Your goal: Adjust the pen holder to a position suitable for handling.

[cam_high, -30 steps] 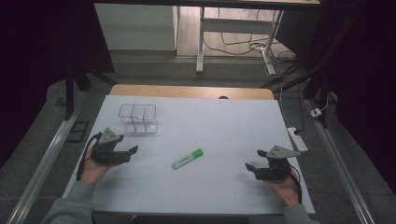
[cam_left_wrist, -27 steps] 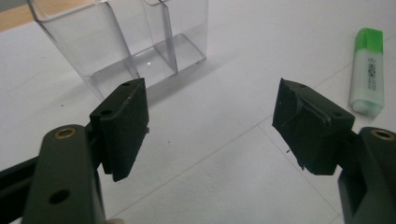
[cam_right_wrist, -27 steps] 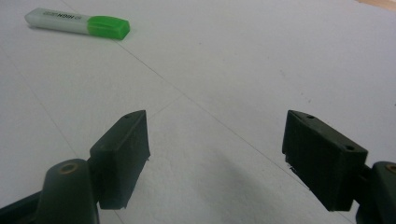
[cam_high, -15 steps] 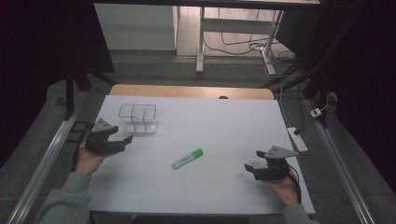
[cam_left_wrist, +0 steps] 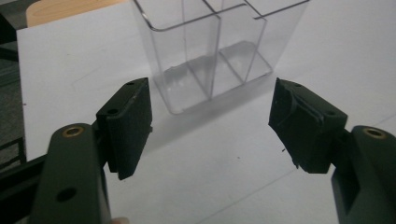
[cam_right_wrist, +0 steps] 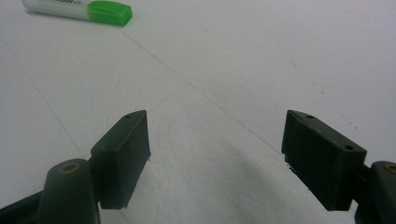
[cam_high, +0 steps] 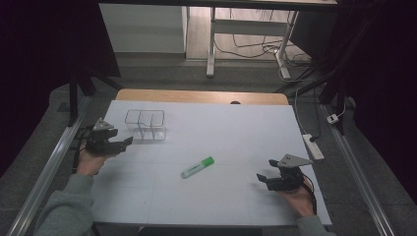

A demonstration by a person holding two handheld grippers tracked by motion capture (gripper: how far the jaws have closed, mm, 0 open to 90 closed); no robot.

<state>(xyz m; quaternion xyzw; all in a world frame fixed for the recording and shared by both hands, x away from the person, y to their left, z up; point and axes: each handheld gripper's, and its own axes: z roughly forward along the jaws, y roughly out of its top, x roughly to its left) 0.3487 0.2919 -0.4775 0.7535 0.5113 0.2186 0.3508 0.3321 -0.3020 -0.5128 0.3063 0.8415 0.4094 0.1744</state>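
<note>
Both tools are released: the left tool (cam_high: 125, 142) faces the clear divided box (cam_high: 145, 124), the right tool (cam_high: 264, 178) sits right of the green marker (cam_high: 197, 167).

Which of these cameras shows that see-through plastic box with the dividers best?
The left gripper view: the clear plastic divided box stands close ahead of its open jaws, its partitions and base plain. The high view shows the same box small, far off. The right gripper view faces the table and a green-capped marker.

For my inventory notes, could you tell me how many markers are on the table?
1: a green-capped marker lies near the middle of the white table, between the two grippers.
</note>
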